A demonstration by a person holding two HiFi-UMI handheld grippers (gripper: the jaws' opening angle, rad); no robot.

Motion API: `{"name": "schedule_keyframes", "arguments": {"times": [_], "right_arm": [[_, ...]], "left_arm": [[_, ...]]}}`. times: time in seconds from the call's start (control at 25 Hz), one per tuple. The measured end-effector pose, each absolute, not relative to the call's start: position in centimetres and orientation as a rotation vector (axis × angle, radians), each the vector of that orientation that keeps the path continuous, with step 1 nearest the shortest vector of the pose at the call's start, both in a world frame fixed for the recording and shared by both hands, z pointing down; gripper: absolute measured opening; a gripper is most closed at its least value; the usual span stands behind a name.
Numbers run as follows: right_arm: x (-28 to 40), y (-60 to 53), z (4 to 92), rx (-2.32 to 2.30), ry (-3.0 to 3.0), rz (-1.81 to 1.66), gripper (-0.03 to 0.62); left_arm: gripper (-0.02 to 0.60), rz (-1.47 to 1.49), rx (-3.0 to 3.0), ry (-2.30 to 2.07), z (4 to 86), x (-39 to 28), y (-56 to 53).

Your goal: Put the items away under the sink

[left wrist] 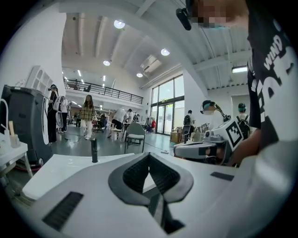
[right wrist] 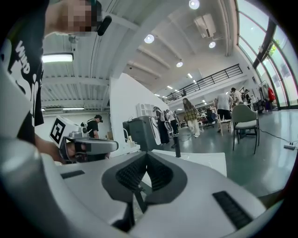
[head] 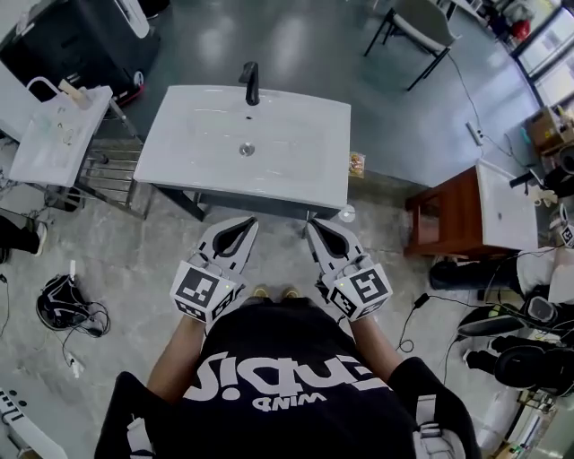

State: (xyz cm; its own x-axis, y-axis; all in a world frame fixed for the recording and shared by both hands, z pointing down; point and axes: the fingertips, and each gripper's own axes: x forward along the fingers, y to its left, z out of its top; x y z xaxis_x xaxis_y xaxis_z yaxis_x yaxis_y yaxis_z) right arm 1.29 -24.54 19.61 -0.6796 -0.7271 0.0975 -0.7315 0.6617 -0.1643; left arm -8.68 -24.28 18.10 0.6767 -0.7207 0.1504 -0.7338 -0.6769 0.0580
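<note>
A white sink basin (head: 206,152) with a black faucet (head: 251,82) stands right in front of me on a dark cabinet (head: 260,204). Both grippers hang side by side just short of its front edge, pointing at it. My left gripper (head: 246,224) is shut and empty, and so is my right gripper (head: 314,226). In the left gripper view the closed jaws (left wrist: 149,156) face the basin (left wrist: 60,169) and faucet (left wrist: 94,150). The right gripper view shows its closed jaws (right wrist: 146,155) and the faucet (right wrist: 177,148). A small packet (head: 357,163) and a round clear object (head: 347,213) lie on the floor at the sink's right.
A wooden side cabinet with a white top (head: 448,220) stands at the right. At the left are a smaller white basin (head: 54,143) and a metal rack (head: 112,175). Cables and headsets (head: 61,305) lie on the floor. A chair (head: 420,25) and several people are further back.
</note>
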Motion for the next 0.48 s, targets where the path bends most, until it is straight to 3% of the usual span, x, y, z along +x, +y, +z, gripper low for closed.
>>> {"name": "schedule_keyframes", "arguments": {"times": [0.48], "right_arm": [[4.1, -23.9, 17.5, 1.387, -2.877, 0.256, 0.015]], "left_arm": [[0.020, 0.146, 2.764, -1.249, 17.0, -8.1, -22.7]]}}
